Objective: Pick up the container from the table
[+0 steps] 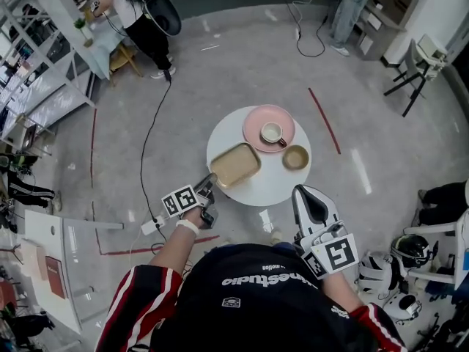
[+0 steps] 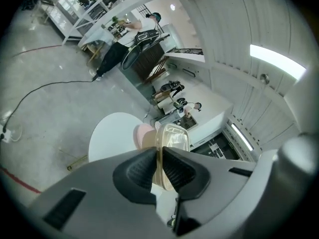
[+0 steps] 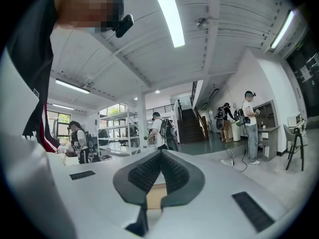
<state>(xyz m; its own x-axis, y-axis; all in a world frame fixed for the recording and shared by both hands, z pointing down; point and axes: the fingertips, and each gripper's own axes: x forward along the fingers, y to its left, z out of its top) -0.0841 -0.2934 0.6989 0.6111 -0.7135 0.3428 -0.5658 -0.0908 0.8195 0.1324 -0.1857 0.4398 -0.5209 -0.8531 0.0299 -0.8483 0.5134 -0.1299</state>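
The container (image 1: 234,165) is a shallow tan rectangular tub with a clear rim. It hangs over the left part of the round white table (image 1: 267,185). My left gripper (image 1: 210,185) is shut on its near corner. In the left gripper view the rim of the container (image 2: 174,141) is pinched between the black pads (image 2: 137,171), and the tub is raised above the table (image 2: 112,133). My right gripper (image 1: 311,199) sits at the table's near right edge, pointing level. In the right gripper view its jaws (image 3: 160,171) are pressed together with nothing held.
A pink plate (image 1: 253,116) with a cup (image 1: 272,133) and a small brown bowl (image 1: 296,157) stand on the far side of the table. A black cable (image 1: 146,145) and power strip (image 1: 152,226) lie on the floor to the left. Shelving (image 1: 44,72) stands at far left.
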